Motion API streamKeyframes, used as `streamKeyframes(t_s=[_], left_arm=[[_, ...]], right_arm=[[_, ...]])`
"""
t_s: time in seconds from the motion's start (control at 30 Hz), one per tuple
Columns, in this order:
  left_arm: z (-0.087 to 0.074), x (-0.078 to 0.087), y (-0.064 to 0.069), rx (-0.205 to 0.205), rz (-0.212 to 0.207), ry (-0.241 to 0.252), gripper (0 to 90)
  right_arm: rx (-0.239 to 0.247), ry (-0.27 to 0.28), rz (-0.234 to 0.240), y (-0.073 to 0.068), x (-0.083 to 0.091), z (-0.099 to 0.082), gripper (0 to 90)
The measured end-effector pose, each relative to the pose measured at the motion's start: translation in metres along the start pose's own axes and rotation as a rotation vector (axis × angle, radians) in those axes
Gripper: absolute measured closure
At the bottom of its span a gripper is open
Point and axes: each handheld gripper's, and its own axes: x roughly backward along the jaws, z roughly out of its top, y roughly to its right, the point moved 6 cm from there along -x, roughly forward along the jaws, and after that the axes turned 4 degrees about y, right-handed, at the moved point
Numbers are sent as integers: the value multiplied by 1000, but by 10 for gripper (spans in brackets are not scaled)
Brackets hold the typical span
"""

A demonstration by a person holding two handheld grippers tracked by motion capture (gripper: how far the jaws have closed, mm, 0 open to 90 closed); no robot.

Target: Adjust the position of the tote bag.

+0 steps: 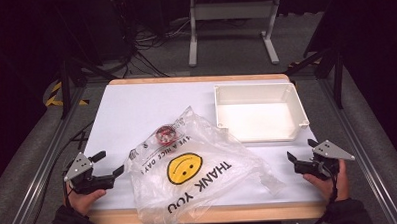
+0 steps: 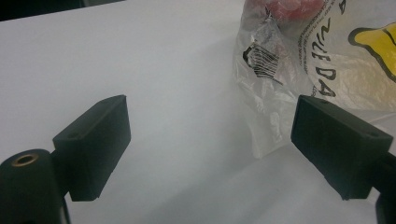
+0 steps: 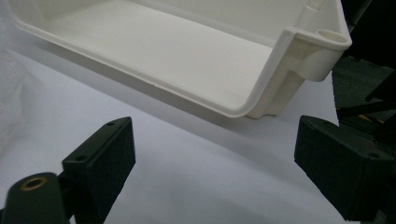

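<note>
Both idle: left gripper (image 1: 107,164) and right gripper (image 1: 301,154) spread wide, nothing between them. Plastic bag (image 1: 198,164) lies crumpled at near centre, a red item (image 1: 163,133) inside. Risk: thin film slips from the pads, item rolls out short of white bin (image 1: 259,92).

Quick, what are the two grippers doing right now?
Left gripper: open, holding nothing, beside the plastic bag.
Right gripper: open, holding nothing.

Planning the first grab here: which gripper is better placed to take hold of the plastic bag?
Probably the left gripper: its open jaws sit right beside the plastic bag, whose crinkled edge shows just past one jaw in the left gripper view. The right gripper, also open, faces the white bin.
</note>
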Motion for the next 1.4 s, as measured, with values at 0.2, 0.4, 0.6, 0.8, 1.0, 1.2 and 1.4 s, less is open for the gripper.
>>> streamKeyframes(t_s=[0.2,0.4,0.6,0.8,1.0,1.2,1.4], left_arm=[[0,-1,1,-14,-1,-3,132],[0,-1,1,-22,-5,-7,135],[1,-1,5,-49,1,-20,139],[14,9,17,-60,-20,34,149],[26,17,39,-101,-68,56,160],[29,13,70,-154,-144,30,200],[16,-2,78,-176,-148,-87,253]], right_arm=[[13,-8,13,-2,-1,0,199],[24,-18,19,-3,-1,0,217],[23,-4,25,-3,1,1,250],[-3,21,77,-6,5,7,324],[25,75,135,-22,15,26,368],[70,115,248,-52,20,46,439],[125,111,354,-83,18,57,458]])
